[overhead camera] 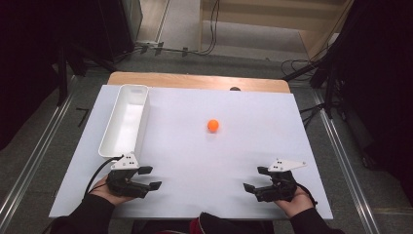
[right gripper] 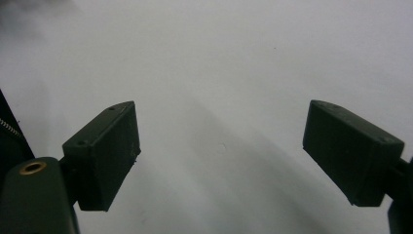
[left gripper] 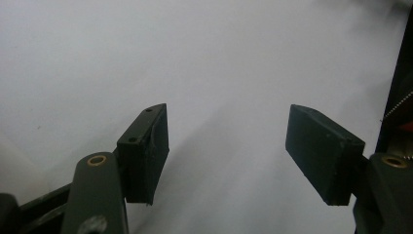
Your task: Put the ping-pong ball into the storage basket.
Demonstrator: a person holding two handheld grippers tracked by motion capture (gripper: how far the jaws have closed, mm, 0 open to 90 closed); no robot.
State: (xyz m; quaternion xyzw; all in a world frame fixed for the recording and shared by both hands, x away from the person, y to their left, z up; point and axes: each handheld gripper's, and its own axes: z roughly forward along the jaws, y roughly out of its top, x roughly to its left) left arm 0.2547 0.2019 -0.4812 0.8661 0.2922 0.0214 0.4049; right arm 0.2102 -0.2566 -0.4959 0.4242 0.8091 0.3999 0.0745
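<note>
A person is resting both hand-held black two-jaw grippers at the near edge of the white tabletop (overhead camera: pixel 195 161); the left gripper (overhead camera: pixel 150 178) is sitting just in front of the near end of the long white plastic bin (overhead camera: pixel 113 139), its jaws standing spread with nothing between them, bare white surface showing between the pads in the left gripper view (left gripper: pixel 226 151); the right gripper (overhead camera: pixel 255 179) is lying at the near right, well apart from the left one, its jaws likewise spread wide and holding nothing, as the right gripper view (right gripper: pixel 221 156) is showing. The small orange ball (overhead camera: pixel 213 125) is sitting alone mid-table, beyond both grippers and to the right of the bin, touched by neither. The work is looking to be at its starting point, the reach not yet begun; the next move is likely calling for one gripper to be travelling forward to the ball, straddling it with open jaws and closing gently, since a round ball may be rolling away at a careless touch.
</note>
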